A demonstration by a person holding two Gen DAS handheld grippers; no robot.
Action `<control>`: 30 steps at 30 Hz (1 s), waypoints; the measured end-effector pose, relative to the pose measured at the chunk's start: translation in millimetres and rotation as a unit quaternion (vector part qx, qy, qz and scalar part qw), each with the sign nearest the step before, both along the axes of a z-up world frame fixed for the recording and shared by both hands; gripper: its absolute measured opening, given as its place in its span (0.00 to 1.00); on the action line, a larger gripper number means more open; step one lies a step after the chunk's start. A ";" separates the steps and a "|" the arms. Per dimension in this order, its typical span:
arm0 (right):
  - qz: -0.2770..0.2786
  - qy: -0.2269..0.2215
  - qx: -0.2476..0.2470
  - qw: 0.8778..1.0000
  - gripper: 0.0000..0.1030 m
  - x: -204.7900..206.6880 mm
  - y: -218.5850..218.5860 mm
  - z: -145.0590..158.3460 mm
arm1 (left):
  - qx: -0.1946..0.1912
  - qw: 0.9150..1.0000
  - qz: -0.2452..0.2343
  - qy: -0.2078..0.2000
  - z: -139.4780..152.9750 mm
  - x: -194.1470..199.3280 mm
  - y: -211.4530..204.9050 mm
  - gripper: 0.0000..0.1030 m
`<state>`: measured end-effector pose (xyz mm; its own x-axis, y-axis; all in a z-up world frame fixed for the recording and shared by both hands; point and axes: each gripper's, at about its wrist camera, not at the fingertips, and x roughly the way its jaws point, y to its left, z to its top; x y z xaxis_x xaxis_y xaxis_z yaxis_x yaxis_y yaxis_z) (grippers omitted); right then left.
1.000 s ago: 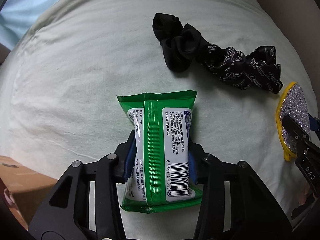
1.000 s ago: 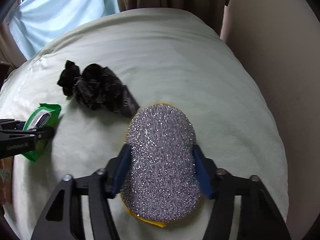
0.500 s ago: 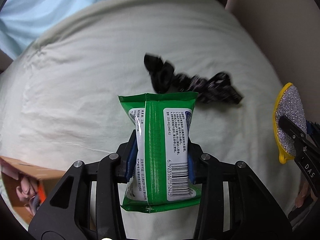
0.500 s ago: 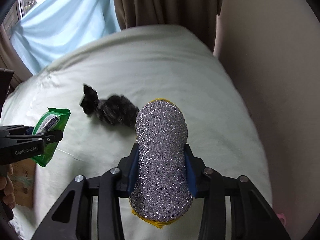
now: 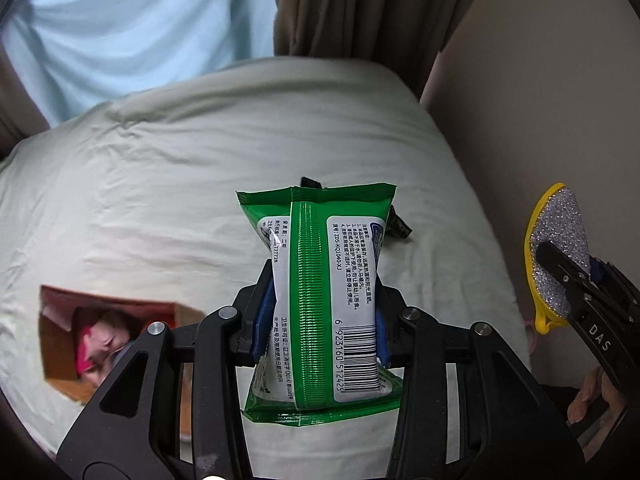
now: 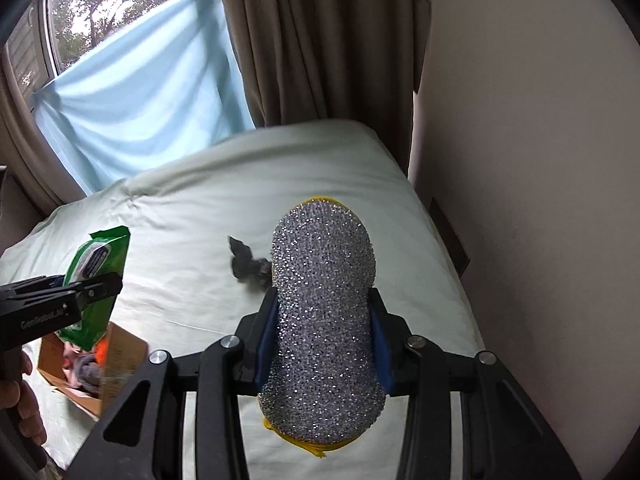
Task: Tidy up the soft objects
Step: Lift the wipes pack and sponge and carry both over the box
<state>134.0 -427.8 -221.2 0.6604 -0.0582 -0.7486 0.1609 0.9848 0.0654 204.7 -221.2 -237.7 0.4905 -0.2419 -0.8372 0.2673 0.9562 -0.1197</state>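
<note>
Bed with pale green sheet (image 5: 200, 184) carries an open brown cardboard box (image 5: 60, 344) and a black fabric scrunchie (image 6: 248, 266). Left gripper (image 5: 320, 312) jaws clamp a green plastic wipes pack (image 5: 324, 296) above the bed; right gripper (image 6: 324, 336) jaws squeeze a silver mesh scouring sponge with yellow backing (image 6: 324, 304) aloft.

Our left tongs (image 5: 320, 312) pinch a pack (image 5: 324, 296) between their pads; our right tongs (image 6: 324, 332) squeeze a sponge (image 6: 322, 320), both tilted downward.
</note>
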 end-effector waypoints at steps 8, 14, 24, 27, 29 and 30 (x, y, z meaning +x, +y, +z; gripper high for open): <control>0.014 -0.028 0.005 1.000 0.37 -29.3 67.8 64.4 | -0.020 0.999 0.009 -0.027 55.8 -37.4 74.8 0.35; 0.032 -0.034 0.035 0.998 0.37 -41.8 138.6 83.3 | -0.024 0.999 0.023 -0.034 75.4 -52.6 142.5 0.35; 0.062 -0.009 0.070 0.996 0.37 -33.6 245.7 69.2 | -0.012 0.998 0.061 -0.019 64.8 -54.4 268.7 0.35; 0.068 0.004 0.076 0.995 0.37 -25.7 271.0 59.9 | -0.016 0.997 0.076 -0.006 51.6 -49.5 304.2 0.35; 0.071 0.016 0.077 0.994 0.37 -20.3 284.5 52.8 | -0.014 0.997 0.082 0.000 39.9 -43.2 320.9 0.35; 0.073 0.023 0.075 0.994 0.37 -18.3 293.1 47.0 | -0.013 0.996 0.084 0.002 35.0 -41.7 328.9 0.35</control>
